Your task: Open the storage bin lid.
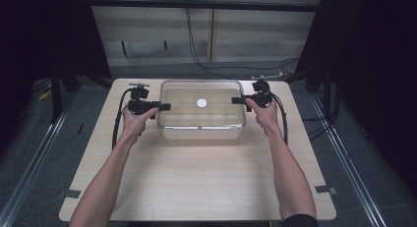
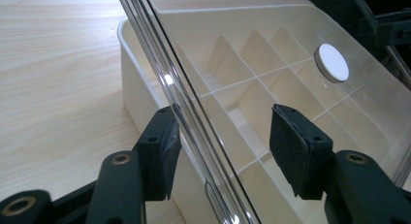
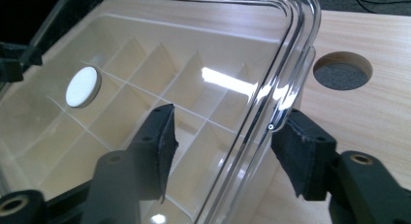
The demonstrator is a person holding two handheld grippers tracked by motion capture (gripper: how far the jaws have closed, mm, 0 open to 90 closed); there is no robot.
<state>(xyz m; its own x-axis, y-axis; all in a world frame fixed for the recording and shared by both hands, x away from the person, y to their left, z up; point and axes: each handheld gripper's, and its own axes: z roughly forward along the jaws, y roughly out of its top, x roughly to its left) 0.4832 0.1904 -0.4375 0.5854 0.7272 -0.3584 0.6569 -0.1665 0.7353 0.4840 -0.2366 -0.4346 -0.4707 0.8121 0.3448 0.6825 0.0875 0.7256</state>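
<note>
Clear plastic lid (image 1: pixel 201 92) sits on the cream compartmented storage box (image 1: pixel 201 129) at the far middle of the light wooden table (image 1: pixel 196 183), long axis left-right. Left gripper (image 1: pixel 164 107) straddles the lid's left rim, right gripper (image 1: pixel 237 99) its right rim. Jaws on both are wide, one pad inside and one outside the rim, not yet clamped. White round disc (image 1: pixel 201 103) sits mid-lid.

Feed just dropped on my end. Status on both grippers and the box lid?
Left gripper open, fingers straddling clear lid edge. Right gripper open, straddling opposite edge. Lid on divided box, not gripped. Nothing in the way.
</note>
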